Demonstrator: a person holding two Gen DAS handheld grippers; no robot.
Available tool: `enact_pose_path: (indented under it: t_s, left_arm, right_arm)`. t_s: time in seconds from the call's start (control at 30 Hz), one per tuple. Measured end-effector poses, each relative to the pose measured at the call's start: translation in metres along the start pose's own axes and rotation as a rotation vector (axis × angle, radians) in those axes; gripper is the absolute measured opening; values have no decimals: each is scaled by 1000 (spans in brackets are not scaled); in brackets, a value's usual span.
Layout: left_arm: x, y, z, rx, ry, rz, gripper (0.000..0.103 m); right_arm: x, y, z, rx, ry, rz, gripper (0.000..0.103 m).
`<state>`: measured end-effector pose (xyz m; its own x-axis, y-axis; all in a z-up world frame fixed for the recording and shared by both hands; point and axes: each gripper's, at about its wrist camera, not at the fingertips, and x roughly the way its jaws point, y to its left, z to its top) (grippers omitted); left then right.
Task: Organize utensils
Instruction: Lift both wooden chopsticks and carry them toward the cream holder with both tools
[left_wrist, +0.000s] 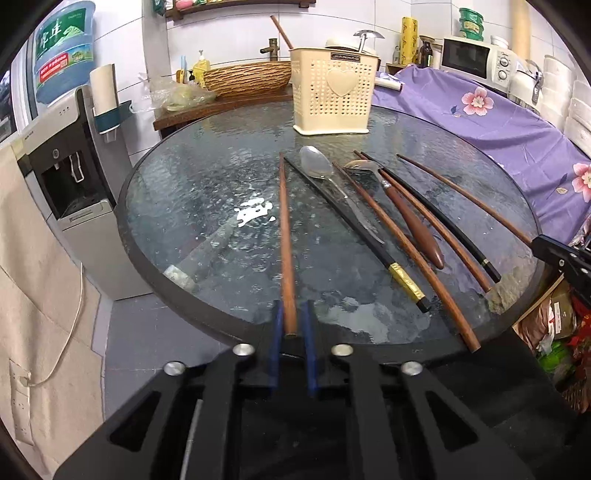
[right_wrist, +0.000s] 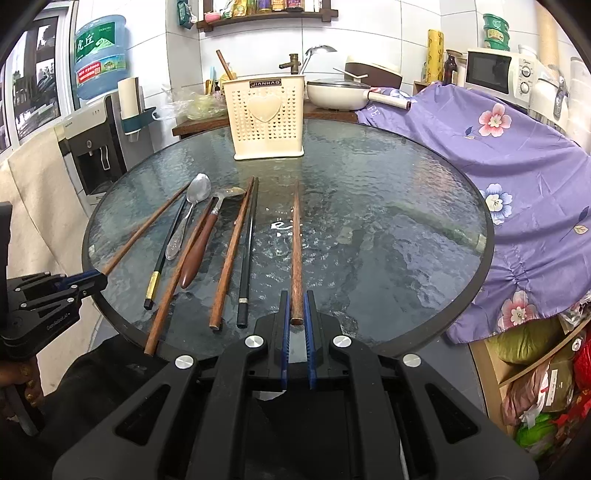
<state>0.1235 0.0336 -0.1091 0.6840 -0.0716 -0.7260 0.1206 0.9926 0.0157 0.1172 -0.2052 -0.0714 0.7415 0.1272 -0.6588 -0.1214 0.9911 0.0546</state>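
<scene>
Bare glass is left right of the cream perforated plastic basket (right_wrist: 268, 117) on the round glass worktop (right_wrist: 369, 221) — each claw, left claw (left_wrist: 293, 321) and right claw (right_wrist: 297, 310), is clamped on a brown wooden chopstick (right_wrist: 296, 251) at the near rim.

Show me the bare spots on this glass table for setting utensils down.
Bare glass lies between the chopstick in the right tongs and the purple cloth, and before the cream basket. Crowded: the chopsticks and spoons row between both tongs.
</scene>
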Motion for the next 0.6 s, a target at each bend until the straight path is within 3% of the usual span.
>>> enact_pose_path:
  t_s: [0.1,0.6]
  left_arm:
    - [-3,8,2,-43,0,-36,7]
    - [-77,11,61,-63,-284,-45,7]
  right_arm:
    - [-5,1,4,-5,-18,0,8]
    - [-41,4,56,-50,-182,19,8]
